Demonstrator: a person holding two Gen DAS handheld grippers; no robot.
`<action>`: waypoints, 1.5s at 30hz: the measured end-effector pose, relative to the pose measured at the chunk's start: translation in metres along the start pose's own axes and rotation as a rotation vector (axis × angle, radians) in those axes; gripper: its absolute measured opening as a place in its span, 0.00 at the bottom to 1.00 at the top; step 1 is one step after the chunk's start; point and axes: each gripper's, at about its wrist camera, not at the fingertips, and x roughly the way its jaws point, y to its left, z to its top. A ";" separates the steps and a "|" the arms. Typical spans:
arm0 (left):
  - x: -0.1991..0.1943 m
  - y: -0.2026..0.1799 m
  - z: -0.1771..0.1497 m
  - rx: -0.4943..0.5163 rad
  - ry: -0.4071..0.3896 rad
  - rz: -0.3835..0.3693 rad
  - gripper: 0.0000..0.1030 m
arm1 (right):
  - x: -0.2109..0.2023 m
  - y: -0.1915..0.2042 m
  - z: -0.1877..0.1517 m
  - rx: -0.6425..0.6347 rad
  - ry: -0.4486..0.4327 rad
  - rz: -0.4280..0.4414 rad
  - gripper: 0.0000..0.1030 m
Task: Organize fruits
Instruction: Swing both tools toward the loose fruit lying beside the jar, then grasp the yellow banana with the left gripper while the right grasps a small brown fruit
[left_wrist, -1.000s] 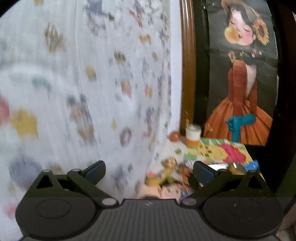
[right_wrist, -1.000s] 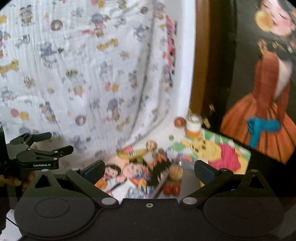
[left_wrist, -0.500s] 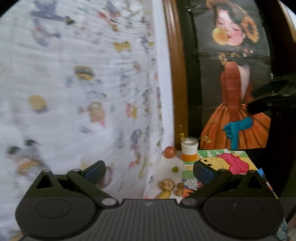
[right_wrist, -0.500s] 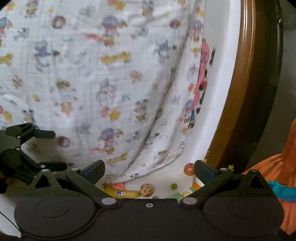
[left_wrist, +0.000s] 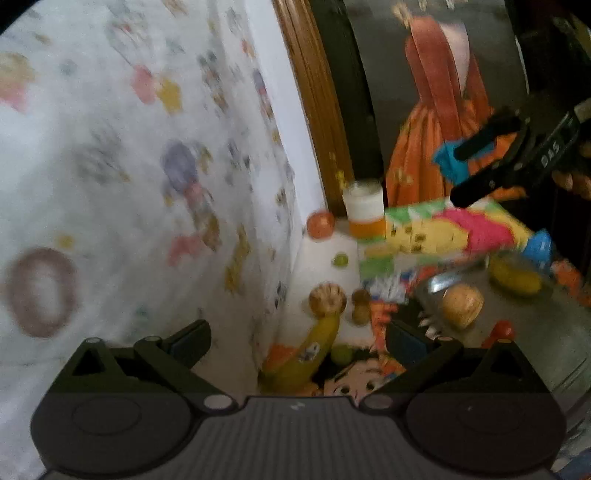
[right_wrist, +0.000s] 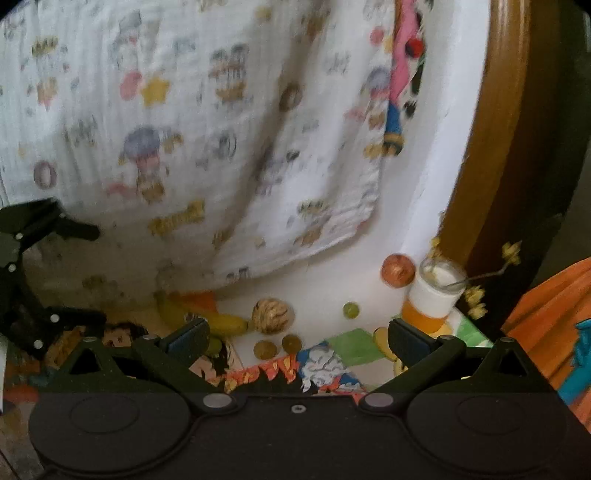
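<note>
While both grippers hang with jaws spread and empty, the left gripper (left_wrist: 297, 338) and right gripper (right_wrist: 299, 332) face the fruit. Landmark: the jar (right_wrist: 434, 295). An apple (right_wrist: 398, 270) sits just left of it, a green grape (right_wrist: 350, 309) nearer, a walnut (right_wrist: 272, 315) and banana (right_wrist: 218, 322) farther left.

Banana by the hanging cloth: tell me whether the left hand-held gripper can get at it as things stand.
Probably yes. The left hand-held gripper is open and empty, and the banana lies just ahead between its fingers with nothing over it; the walnut sits close beyond its tip.
</note>
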 end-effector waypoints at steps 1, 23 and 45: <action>0.007 -0.002 -0.001 0.016 0.016 0.003 1.00 | 0.007 -0.002 -0.003 -0.004 0.007 0.016 0.99; 0.107 -0.039 -0.020 0.411 0.196 0.018 0.87 | 0.151 -0.004 -0.034 0.007 0.235 0.223 0.62; 0.152 -0.034 -0.020 0.449 0.301 -0.022 0.46 | 0.202 0.005 -0.032 0.002 0.289 0.262 0.42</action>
